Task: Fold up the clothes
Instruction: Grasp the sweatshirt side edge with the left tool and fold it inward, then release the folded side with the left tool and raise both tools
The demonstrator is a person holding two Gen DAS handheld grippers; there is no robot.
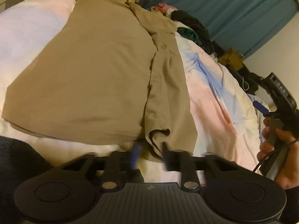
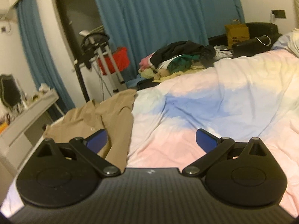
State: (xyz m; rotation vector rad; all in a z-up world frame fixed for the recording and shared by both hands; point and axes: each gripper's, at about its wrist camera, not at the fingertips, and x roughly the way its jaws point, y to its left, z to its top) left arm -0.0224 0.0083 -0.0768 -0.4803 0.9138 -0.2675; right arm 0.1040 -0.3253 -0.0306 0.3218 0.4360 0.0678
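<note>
Clothes come first: a tan shirt (image 1: pixel 89 71) lies flat on the bed (image 1: pixel 214 100), one side panel and sleeve (image 1: pixel 166 85) already turned in over the body. By my reading the other side and the crosswise folds are left, and a heap of unfolded clothes (image 2: pixel 179 57) waits at the far edge. Open duvet lies to the shirt's right, giving room to work. Left tongs (image 1: pixel 150 154) sit blurred at the near hem, partly open, apparently gripping nothing. Right tongs (image 2: pixel 151 140) stand wide open and empty.
</note>
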